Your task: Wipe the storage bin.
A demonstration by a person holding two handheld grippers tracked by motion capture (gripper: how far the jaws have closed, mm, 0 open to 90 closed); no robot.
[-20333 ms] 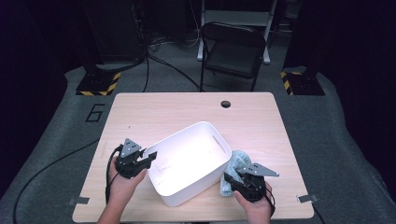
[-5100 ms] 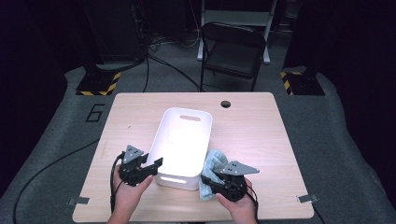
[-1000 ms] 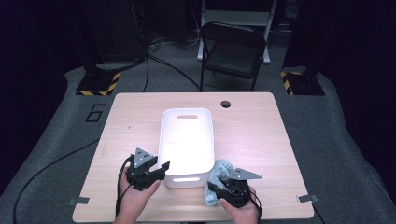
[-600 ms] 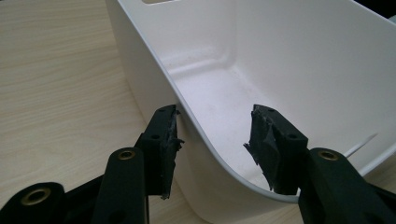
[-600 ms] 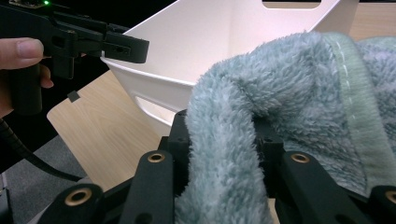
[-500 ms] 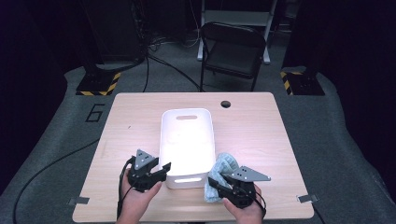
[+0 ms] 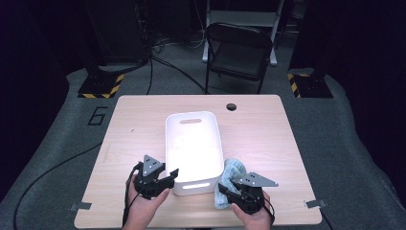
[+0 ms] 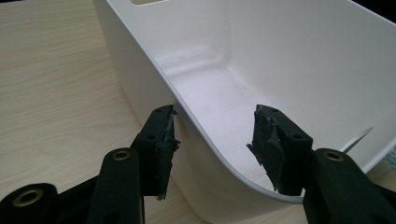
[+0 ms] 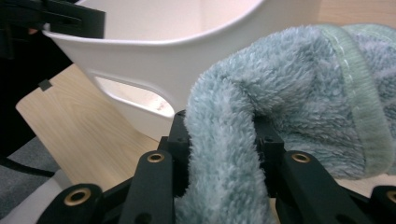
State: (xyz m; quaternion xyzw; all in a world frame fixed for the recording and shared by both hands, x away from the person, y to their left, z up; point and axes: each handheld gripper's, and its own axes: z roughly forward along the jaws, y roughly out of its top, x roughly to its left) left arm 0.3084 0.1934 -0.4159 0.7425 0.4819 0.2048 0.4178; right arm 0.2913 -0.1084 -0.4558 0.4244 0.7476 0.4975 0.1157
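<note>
On the wooden table (image 7: 268, 139) stands a white plastic bin (image 7: 194, 143), its long side running away from the person and its near end close to the table's front edge. At the bin's near left corner sits the left gripper (image 7: 167, 178), held in the person's left hand (image 7: 143, 203). The left gripper view looks along its two black jaws as they straddle the corner of the bin's wall (image 8: 201, 140): one jaw is outside and lies right against the wall, the other is inside and stands clear of it, over the bin's floor. These jaws are apart and have just been opening; the rim passes between them without being pinched.

Beside the bin's near right corner the right gripper (image 7: 230, 189), in the person's right hand (image 7: 253, 213), grips a pale blue-green fluffy cloth (image 7: 231, 175). The right gripper view shows a thick fold of the cloth (image 9: 224, 154) squeezed between the two jaws, which are clamped on it, the rest of the pile bulging up and off to the side. The cloth lies on the table, touching or nearly touching the bin's right wall, whose handle slot (image 9: 133, 95) shows just behind the fold.
</note>
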